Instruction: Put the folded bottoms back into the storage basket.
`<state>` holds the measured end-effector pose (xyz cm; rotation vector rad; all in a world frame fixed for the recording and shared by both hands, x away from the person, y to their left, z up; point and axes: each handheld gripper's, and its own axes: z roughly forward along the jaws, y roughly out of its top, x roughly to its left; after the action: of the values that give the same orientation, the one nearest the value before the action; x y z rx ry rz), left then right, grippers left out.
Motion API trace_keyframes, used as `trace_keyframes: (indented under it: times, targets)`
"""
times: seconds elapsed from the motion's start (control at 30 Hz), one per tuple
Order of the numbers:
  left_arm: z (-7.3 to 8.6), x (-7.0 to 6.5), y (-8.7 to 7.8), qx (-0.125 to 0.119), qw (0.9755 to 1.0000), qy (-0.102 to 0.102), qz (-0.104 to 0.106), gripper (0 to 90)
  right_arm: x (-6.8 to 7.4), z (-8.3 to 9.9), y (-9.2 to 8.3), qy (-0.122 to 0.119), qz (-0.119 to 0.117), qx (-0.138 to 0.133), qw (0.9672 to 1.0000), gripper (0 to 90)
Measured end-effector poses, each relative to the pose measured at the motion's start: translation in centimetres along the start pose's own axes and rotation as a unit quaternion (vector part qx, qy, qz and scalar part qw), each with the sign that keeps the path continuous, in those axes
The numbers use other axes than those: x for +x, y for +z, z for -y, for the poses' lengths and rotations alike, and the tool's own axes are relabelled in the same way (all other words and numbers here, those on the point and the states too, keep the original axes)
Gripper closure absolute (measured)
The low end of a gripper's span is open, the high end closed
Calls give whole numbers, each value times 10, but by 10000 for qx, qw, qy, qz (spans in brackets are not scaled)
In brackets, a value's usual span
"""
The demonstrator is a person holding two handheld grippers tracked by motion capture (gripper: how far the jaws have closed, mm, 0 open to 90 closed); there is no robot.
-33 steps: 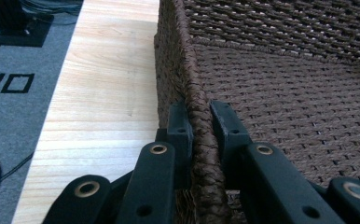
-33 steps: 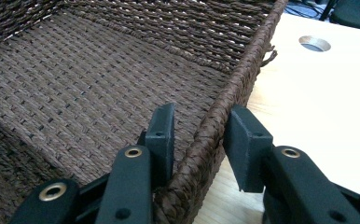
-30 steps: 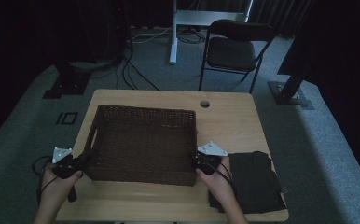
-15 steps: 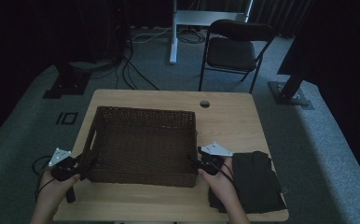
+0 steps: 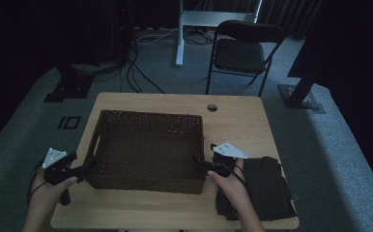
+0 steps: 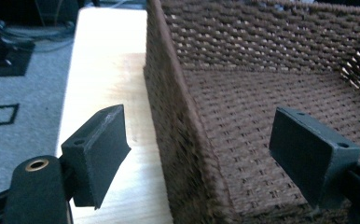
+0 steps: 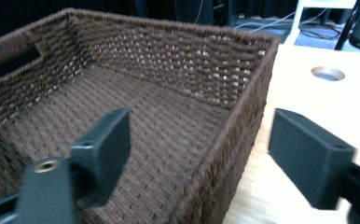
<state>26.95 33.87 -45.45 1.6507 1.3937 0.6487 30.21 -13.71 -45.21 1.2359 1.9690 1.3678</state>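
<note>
Wicker basket on the desk, one pair of tongs astride each of its short walls.

The brown woven basket [image 5: 148,150] sits on the wooden desk [image 5: 233,121], nearer its left side. The left tongs [image 5: 85,166] are at the basket's left wall near the front corner; in the left gripper view that wall runs up between the jaws, which have just been opening and stand wide, one outside over the desk and one inside over the woven floor, pads off the weave. The right tongs [image 5: 198,160] straddle the right wall likewise, jaws just opened and clear of it. A dark folded cloth [image 5: 264,186] lies on the desk just right of the right hand [image 5: 228,181].
</note>
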Motion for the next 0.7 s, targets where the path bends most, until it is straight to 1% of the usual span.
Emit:
trace_keyframes:
  times: [0.03,0.1,0.17,0.23,0.27,0.4,0.43,0.57,0.67,0.7]
  targets:
    - [-1,0,-1,-19,10000,4,-16,197,0,-2,-1,-2,-16,-26,10000,200]
    - [-5,-1,-4,-72,10000,-15,26,197,-1,-5,-2,8,-32,-50,10000,200]
    - [-8,-3,-6,-97,9999,40,46,197,-3,-7,-3,-19,-8,-71,10000,201]
    - [-12,-7,-8,-170,9998,104,40,198,-5,-8,-5,-31,-12,-105,9999,221]
    - [-13,-9,-8,-173,9997,159,59,202,-6,-9,-6,-49,24,-102,9999,217]
    - [-20,-16,-6,-200,9996,181,124,202,-12,-12,-12,-155,192,-96,9996,210]
    - [-21,-17,-6,-206,9995,181,143,202,-14,-12,-14,-167,221,-108,9996,196]
    - [-25,-24,-4,-200,9993,181,255,202,-20,-15,-21,-159,280,-184,9993,187]
    - [-27,-30,0,-183,9991,192,323,202,-25,-15,-26,-267,358,-166,9989,187]
    - [-27,-31,0,-175,9991,190,347,202,-27,-15,-28,-266,329,-160,9990,187]
